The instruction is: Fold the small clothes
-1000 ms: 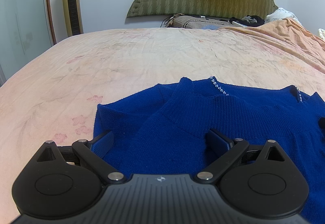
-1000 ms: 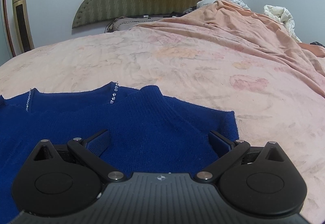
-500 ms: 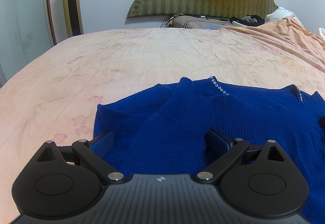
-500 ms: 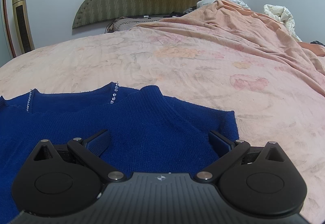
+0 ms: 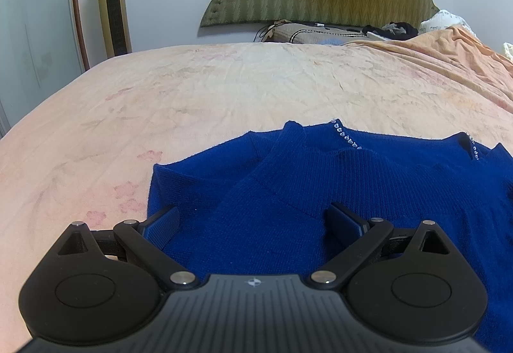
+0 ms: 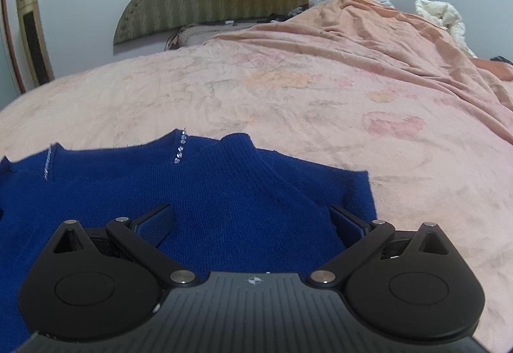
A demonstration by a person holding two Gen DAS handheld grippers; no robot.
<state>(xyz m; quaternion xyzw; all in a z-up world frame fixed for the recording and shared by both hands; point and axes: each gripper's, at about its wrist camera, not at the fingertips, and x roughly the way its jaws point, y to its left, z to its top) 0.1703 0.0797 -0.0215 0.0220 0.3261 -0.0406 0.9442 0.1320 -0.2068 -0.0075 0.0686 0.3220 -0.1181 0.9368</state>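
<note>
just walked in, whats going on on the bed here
A person is folding a blue sweater on the bed with a handheld gripper in each hand. The sleeves look folded in over the body. The left gripper and right gripper are both open, low over the sweater's left and right sides, gripping nothing.

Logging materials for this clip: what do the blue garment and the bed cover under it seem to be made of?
Blue sweater: looks like soft knit yarn, matte, with ribbed rows at the collar and clear beads along the neckline, possibly plastic or glass. Bed cover: thin woven cloth, likely cotton, matte and finely creased, with a faded floral print.
</note>
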